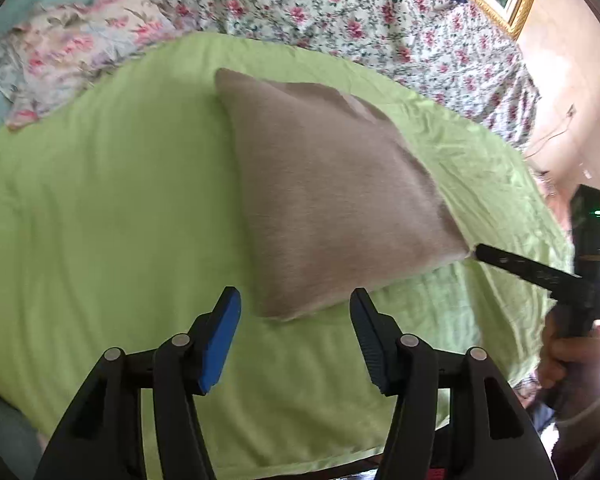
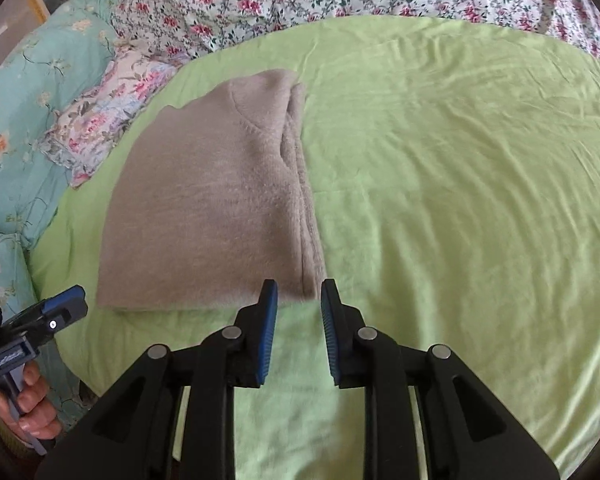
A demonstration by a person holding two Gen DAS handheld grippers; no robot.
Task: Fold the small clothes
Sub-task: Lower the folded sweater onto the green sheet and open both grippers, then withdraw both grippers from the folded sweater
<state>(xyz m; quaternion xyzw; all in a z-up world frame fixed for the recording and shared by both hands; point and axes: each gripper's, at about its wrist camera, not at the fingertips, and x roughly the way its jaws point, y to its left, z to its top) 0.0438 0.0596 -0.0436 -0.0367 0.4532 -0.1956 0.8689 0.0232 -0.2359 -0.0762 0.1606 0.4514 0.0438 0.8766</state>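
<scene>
A beige knitted sweater lies folded into a rectangle on the green sheet. My left gripper hovers just short of the sweater's near edge, jaws wide apart and empty. In the right wrist view the sweater lies ahead and to the left. My right gripper sits at its near right corner, jaws a narrow gap apart, with nothing pinched and green sheet showing between them. From the left wrist view the right gripper reaches in from the right, its tip at that sweater corner.
Floral bedding lies beyond the green sheet, and a crumpled floral cloth at the far left. A teal floral quilt borders the left side. A gold picture frame stands at the back right. A hand holds the left gripper.
</scene>
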